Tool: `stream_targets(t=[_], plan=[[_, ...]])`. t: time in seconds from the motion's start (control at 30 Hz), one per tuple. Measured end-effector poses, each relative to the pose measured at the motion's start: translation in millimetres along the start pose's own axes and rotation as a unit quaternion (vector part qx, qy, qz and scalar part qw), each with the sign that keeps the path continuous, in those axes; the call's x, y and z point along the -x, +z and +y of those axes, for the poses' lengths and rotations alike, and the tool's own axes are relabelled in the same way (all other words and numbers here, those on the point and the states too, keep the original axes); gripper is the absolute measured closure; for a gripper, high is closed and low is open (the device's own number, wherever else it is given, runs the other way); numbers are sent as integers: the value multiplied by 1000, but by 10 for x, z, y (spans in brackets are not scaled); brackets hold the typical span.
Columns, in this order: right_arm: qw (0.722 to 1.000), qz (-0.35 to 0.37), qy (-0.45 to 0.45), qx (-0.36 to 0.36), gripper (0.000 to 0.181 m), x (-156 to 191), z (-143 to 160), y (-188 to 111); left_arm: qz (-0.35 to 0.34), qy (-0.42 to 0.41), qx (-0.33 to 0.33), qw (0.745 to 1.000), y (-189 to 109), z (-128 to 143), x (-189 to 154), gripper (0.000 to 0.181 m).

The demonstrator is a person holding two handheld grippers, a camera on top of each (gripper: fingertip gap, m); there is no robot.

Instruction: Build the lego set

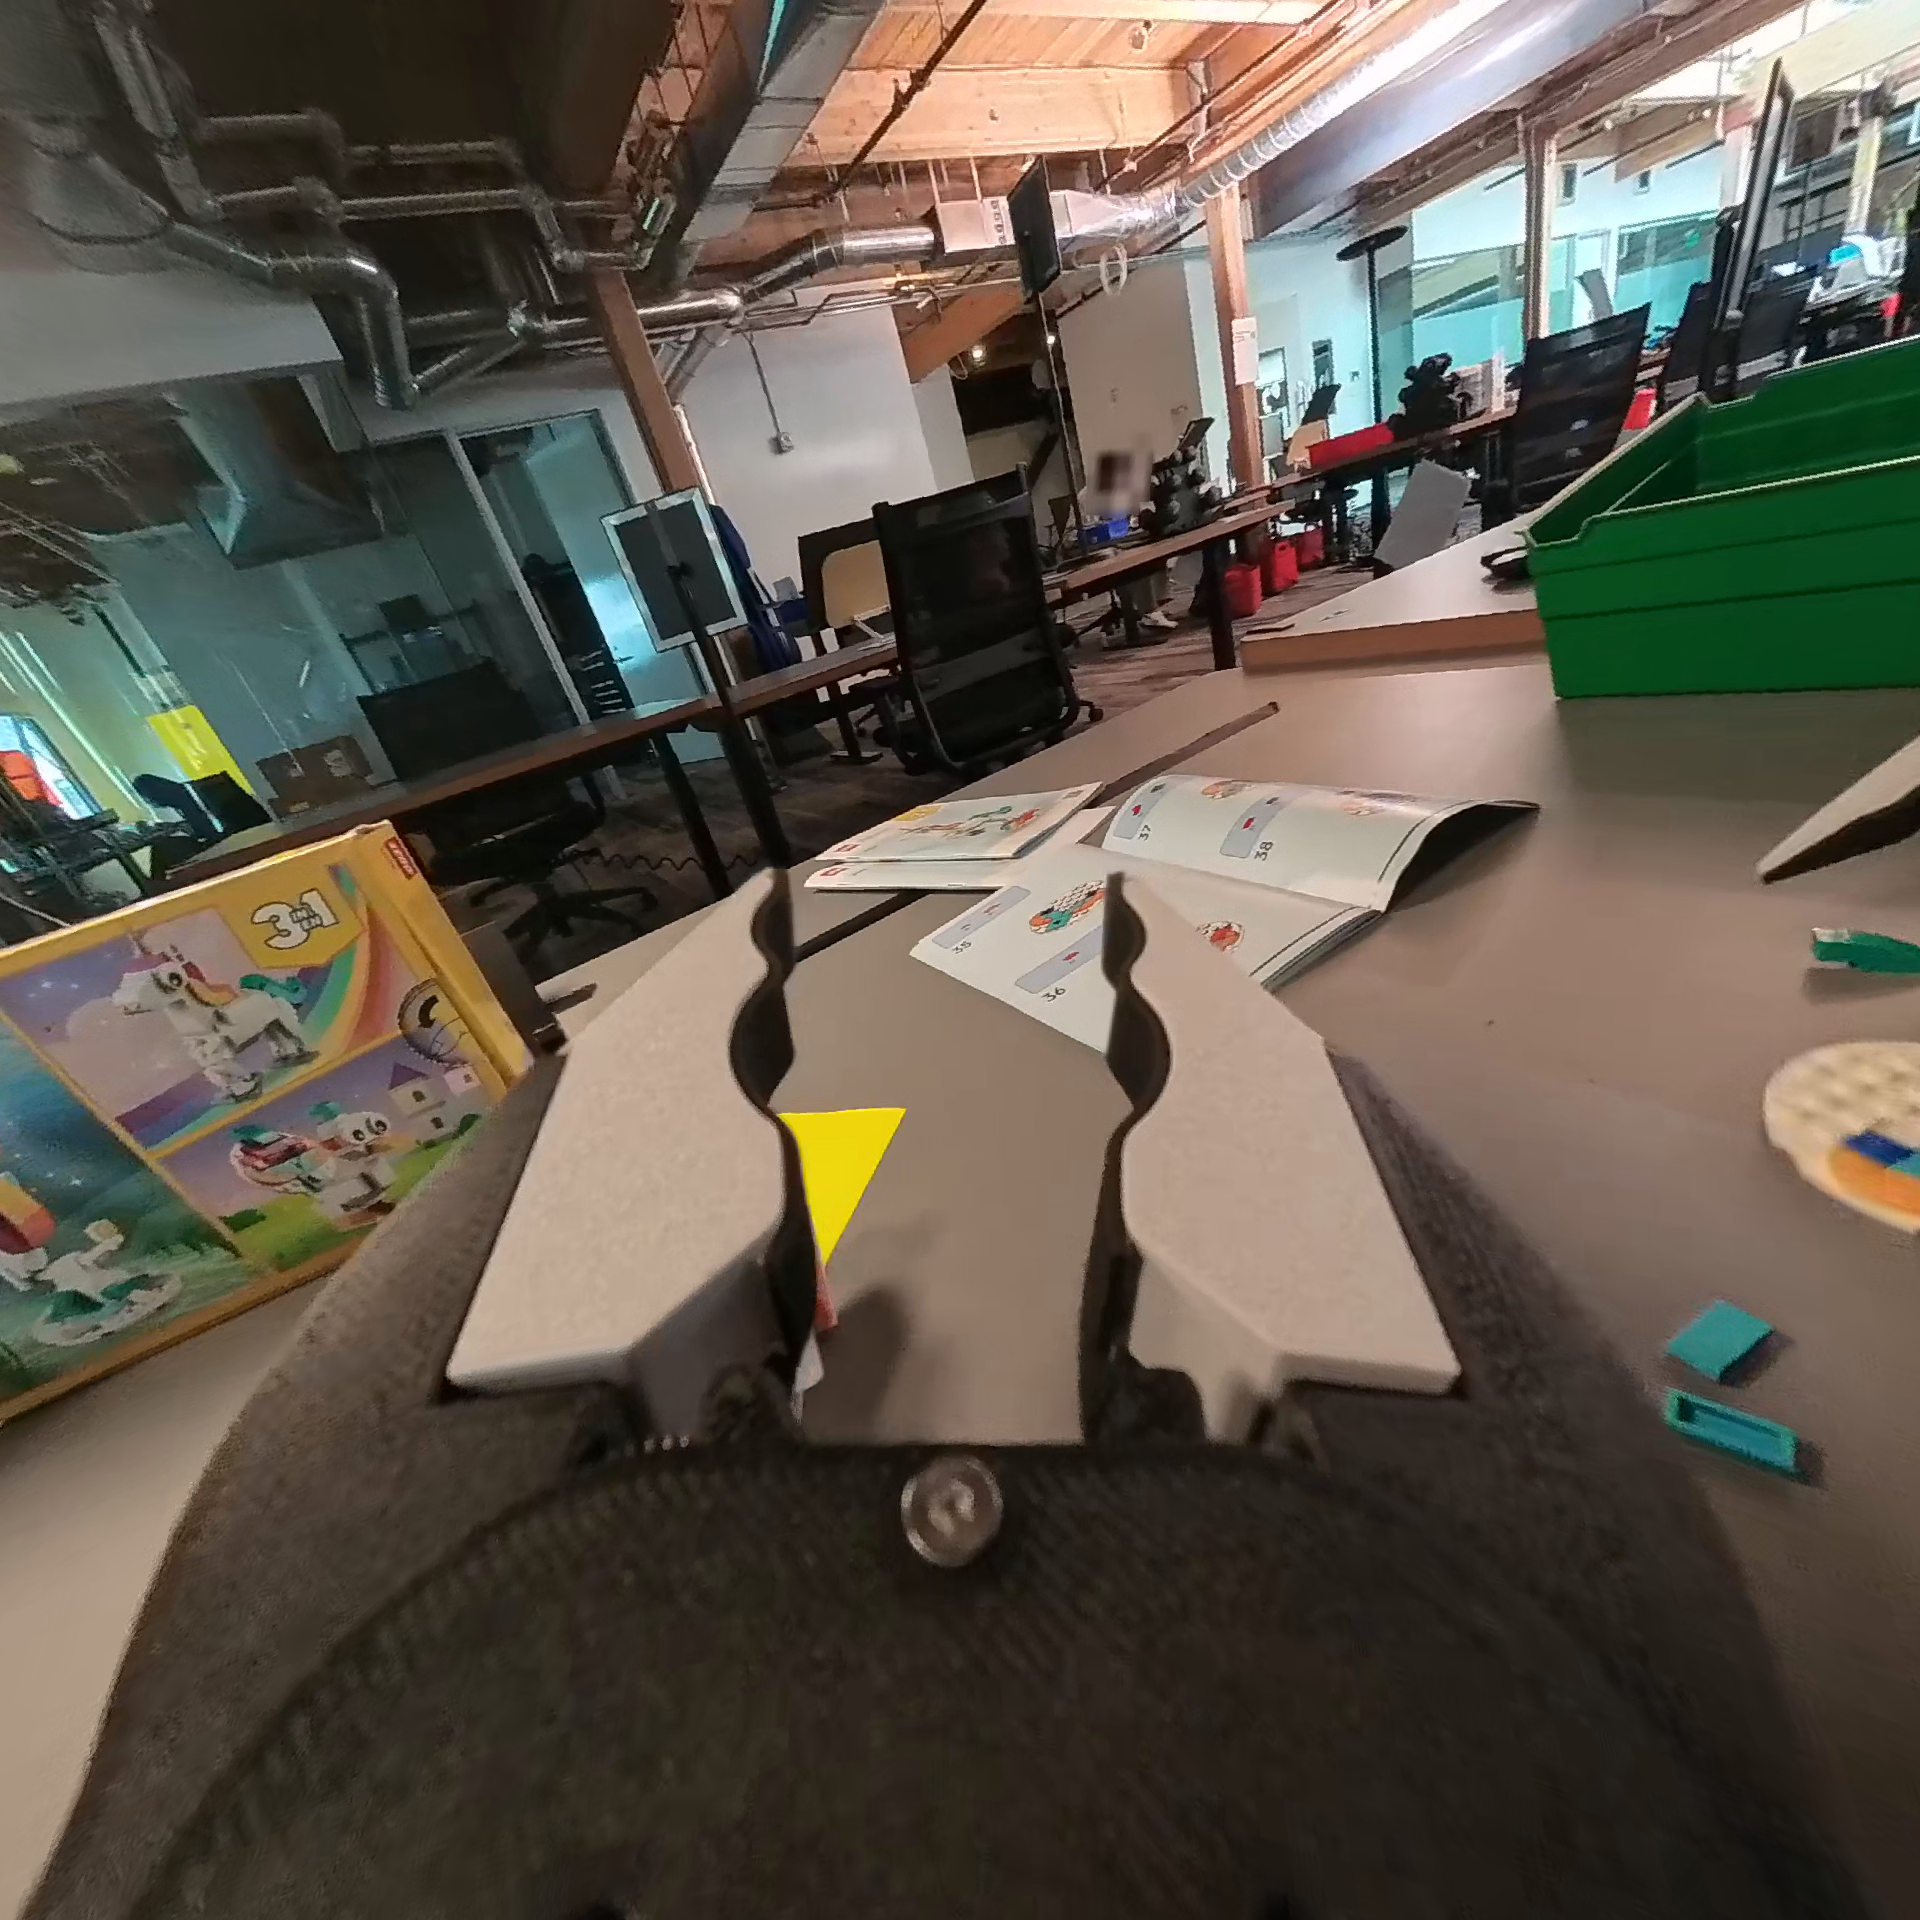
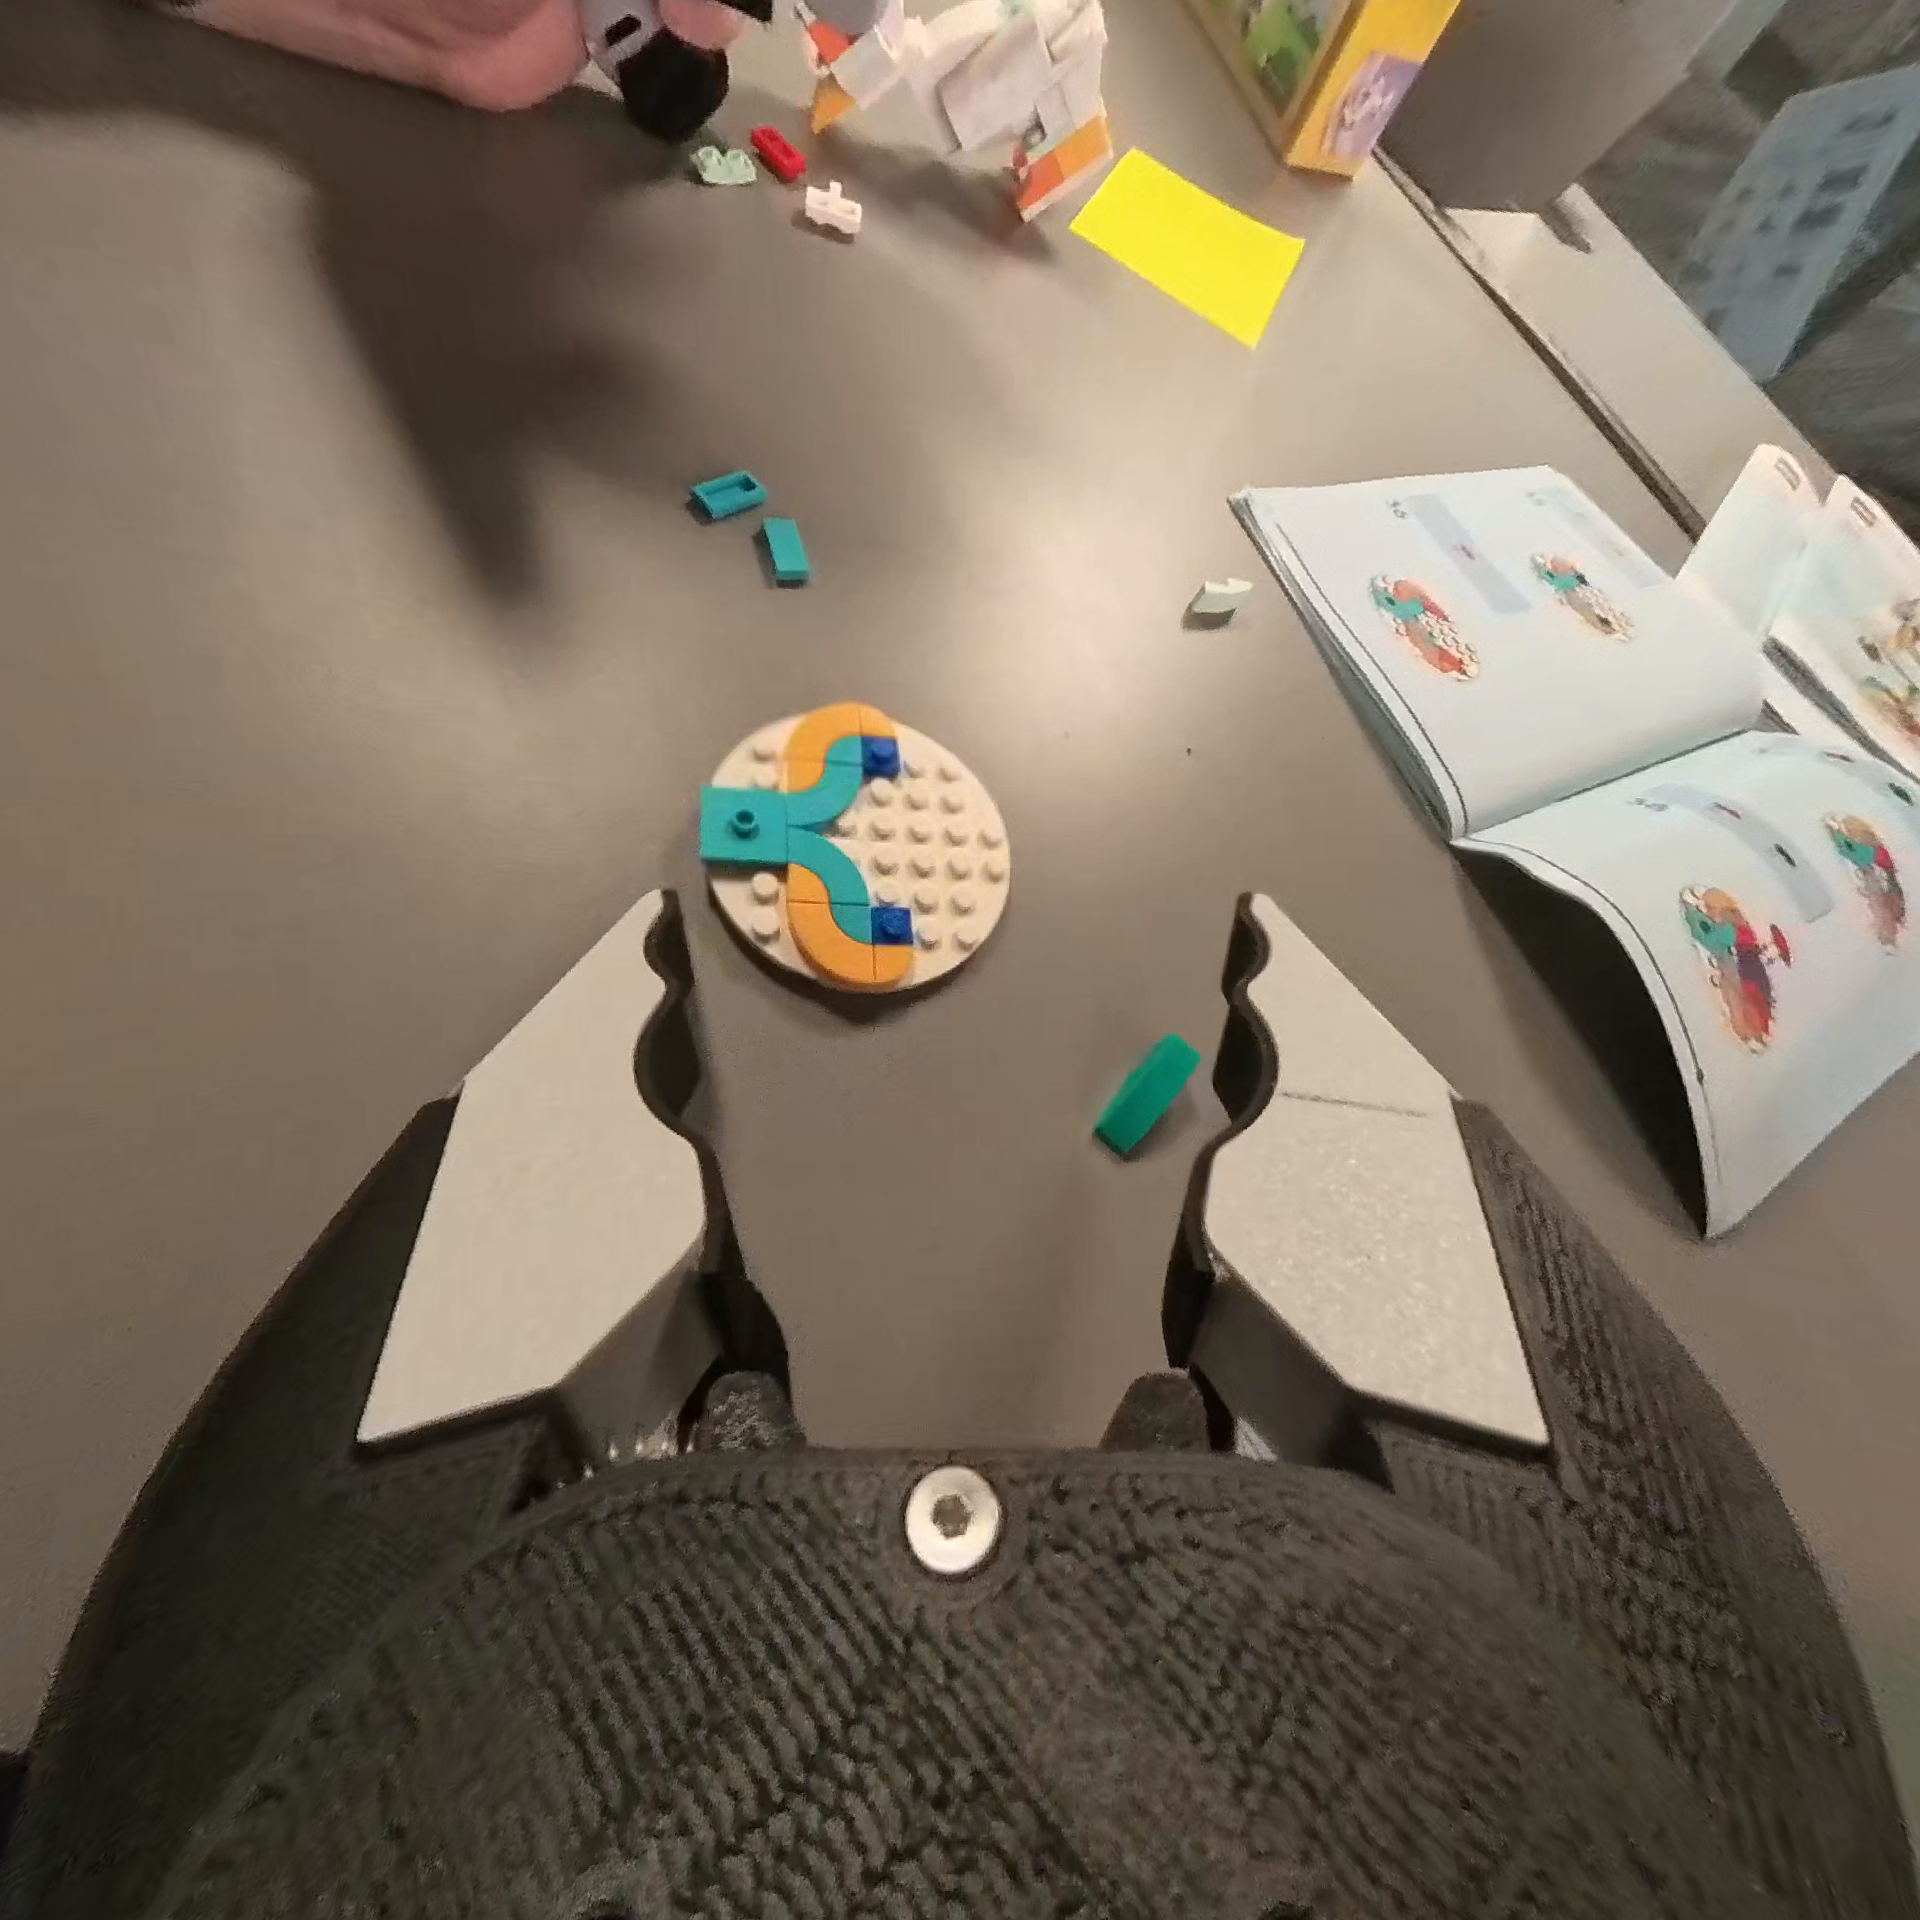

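Grey, wavy-edged fingers of the right gripper [image 2: 956, 914] stand spread wide with nothing between them, hovering over the dark table [image 2: 364, 623]. Just ahead of the left fingertip [image 2: 655, 925] lies the round tan studded plate [image 2: 858, 847], bearing orange and teal curved tiles, two blue studs and a teal plate at its far-left edge. A green sloped brick [image 2: 1146, 1092] rests just inside the right finger [image 2: 1309, 1039], apart from it. Farther ahead sit two teal pieces [image 2: 750, 522], a yellow paper sheet [image 2: 1188, 245], and small red, white and pale green bricks [image 2: 777, 156] near a white partly built model [image 2: 977, 94]. An open instruction booklet [image 2: 1621, 790] lies off to the right. The left gripper [image 1: 940, 883] is also spread and empty, the yellow sheet showing between its fingers [image 1: 644, 1164], the printed set box [image 1: 208, 1091] to its left and stacked green trays [image 1: 1745, 520] far to its right. Printing on the box and booklet is present but not reproduced.
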State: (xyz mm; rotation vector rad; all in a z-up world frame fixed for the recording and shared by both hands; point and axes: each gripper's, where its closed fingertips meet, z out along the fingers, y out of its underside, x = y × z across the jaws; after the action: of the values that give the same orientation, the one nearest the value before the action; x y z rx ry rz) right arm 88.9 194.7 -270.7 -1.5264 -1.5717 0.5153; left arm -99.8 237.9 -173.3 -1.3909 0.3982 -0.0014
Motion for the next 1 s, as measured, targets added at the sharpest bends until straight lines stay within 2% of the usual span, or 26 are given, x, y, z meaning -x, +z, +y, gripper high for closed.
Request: stream_targets(t=[0.07,0.17,0.27,0.4,0.57,0.67,0.73,0.8,0.87,0.93,1.0], plan=[[1000,19,5,-15,78,-49,-28,-42,-7,5,0,1000,-6,-1,14,122],[993,64,15,-101,78,-218,-261,-171,-17,17,-1,1000,-39,-9,36,122],[965,191,-16,-180,87,-554,-453,-425,-15,38,-7,999,-108,-58,8,123],[918,343,-57,-189,110,-867,-395,-742,56,39,-13,998,-192,-175,-269,122],[888,426,-51,-168,133,-1071,-280,-882,95,5,-44,994,-440,-674,-443,120],[873,463,-70,-136,143,-1133,-234,-918,120,-46,-55,990,-850,-1111,-491,120],[866,480,-88,-110,155,-1158,-197,-915,136,-22,-54,989,-1225,-1399,-509,121],[865,483,-101,-93,159,-1162,-181,-880,91,20,-42,995,-1563,-1568,-289,125],[864,483,-109,-86,160,-1166,-186,-854,30,32,-18,999,-1876,-1623,88,131],[863,487,-111,-74,161,-1184,-165,-839,-44,12,28,999,-2179,-1544,574,136],[862,490,-112,-67,162,-1192,-149,-840,-105,-8,101,989,-2497,-1307,1036,141]])
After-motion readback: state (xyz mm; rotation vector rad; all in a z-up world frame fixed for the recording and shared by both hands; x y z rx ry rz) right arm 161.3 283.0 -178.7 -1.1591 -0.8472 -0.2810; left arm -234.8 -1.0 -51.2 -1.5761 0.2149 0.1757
